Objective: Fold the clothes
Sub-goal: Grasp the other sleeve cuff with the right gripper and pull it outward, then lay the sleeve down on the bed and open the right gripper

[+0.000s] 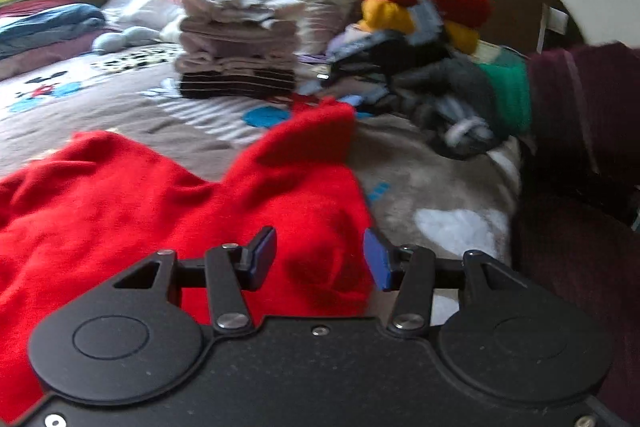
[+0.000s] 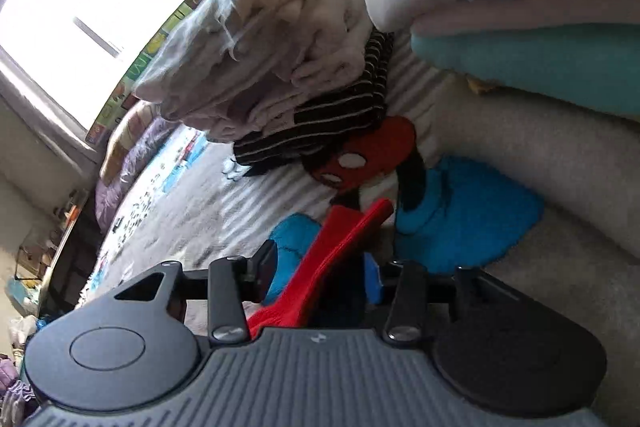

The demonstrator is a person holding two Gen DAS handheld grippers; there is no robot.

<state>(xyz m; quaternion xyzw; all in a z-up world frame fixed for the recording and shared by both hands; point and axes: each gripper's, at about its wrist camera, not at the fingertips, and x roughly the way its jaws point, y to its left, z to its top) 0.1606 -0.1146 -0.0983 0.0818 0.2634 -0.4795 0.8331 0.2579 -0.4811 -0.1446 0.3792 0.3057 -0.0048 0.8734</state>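
My left tool [image 1: 320,259] hangs released over the red top [image 1: 160,195] spread on the bed [image 1: 420,167]; my right tool [image 2: 320,267] straddles its edge, grip unclear, perhaps for folding.

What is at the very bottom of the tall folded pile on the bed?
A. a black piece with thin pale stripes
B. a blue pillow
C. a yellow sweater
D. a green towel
A: the folded pile sits on a black striped garment, its thin pale lines also showing in the right wrist view.
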